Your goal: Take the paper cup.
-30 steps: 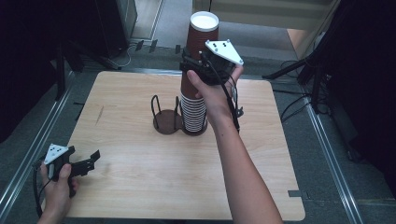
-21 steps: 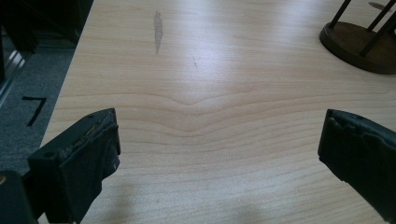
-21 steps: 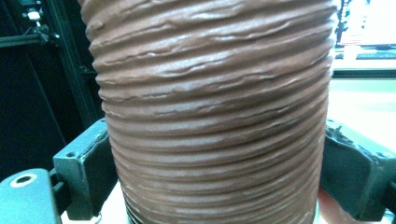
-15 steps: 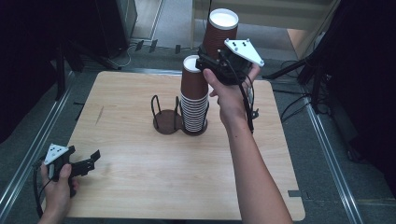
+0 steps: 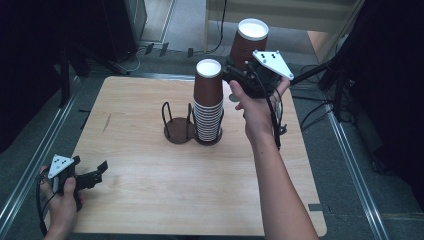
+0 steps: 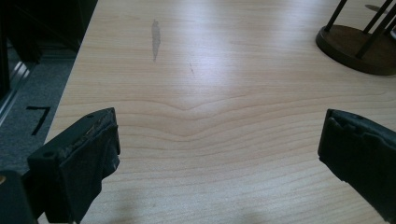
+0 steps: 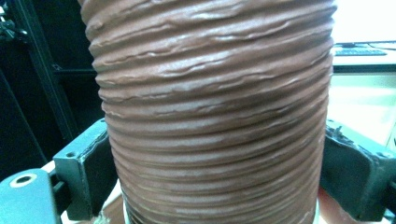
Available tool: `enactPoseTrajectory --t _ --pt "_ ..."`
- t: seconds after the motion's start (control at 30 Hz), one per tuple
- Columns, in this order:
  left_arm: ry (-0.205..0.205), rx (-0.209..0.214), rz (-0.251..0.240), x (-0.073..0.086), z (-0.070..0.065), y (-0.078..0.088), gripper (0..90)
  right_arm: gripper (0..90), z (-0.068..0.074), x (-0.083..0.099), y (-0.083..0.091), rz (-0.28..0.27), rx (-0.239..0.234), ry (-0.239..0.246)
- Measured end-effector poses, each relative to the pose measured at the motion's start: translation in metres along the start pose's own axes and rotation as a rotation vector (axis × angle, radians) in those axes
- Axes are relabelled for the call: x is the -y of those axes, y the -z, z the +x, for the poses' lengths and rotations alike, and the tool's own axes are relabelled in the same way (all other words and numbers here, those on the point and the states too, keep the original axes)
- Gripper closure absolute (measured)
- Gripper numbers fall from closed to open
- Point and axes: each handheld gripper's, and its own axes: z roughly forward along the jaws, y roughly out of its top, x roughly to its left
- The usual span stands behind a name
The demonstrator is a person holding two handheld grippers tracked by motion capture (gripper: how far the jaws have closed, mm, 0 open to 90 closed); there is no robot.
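A tall stack of brown ribbed paper cups (image 5: 208, 102) stands in a dark wire cup holder (image 5: 179, 129) at the middle of the wooden table (image 5: 150, 195). My right gripper (image 5: 239, 70) is raised up and to the right of the stack, shut on a single brown cup (image 5: 248, 44) held upright in the air. In the right gripper view that cup (image 7: 215, 112) sits between both jaws. My left gripper (image 5: 98, 172) rests low at the table's front left corner, open, with bare wood between its jaws (image 6: 219, 140).
The holder's second ring, left of the stack, is vacant; its base (image 6: 359, 46) shows at the top right of the left gripper view. Metal rails (image 5: 35, 160) run along the table's sides. Cables (image 5: 320, 107) lie on the floor at the right.
My right gripper has lifted one cup off the top of the stack and carried it up and to the right. The left gripper has stayed put.
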Motion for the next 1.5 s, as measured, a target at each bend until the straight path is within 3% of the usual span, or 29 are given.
enactPoseTrajectory --t 0.37,0.6,0.73,0.87,1.07,1.17,1.5 --pt "0.003 0.014 -0.029 0.0 0.001 0.0 0.0 9.2 -0.023 0.012 0.015 0.001 0.013 -0.021" --pt "-0.013 0.022 -0.044 0.0 0.0 0.0 0.0 9.2 -0.027 0.023 0.021 -0.01 0.02 -0.007" --pt "-0.002 0.037 -0.047 0.0 0.001 0.0 0.0 9.2 -0.027 0.029 0.023 -0.007 0.023 -0.007" --pt "-0.019 0.068 -0.021 -0.001 0.001 -0.001 0.0 9.2 -0.026 0.037 0.025 -0.007 0.026 0.003" --pt "-0.093 0.052 0.009 -0.004 -0.007 0.002 0.0 9.2 -0.023 0.049 0.028 -0.008 0.026 0.011" --pt "-0.071 0.064 0.009 -0.01 -0.01 0.005 0.0 9.2 -0.022 0.052 0.031 -0.009 0.02 0.015" --pt "-0.111 0.127 0.013 -0.032 -0.035 0.001 0.0 9.2 -0.026 0.064 0.047 -0.011 0.006 0.027"
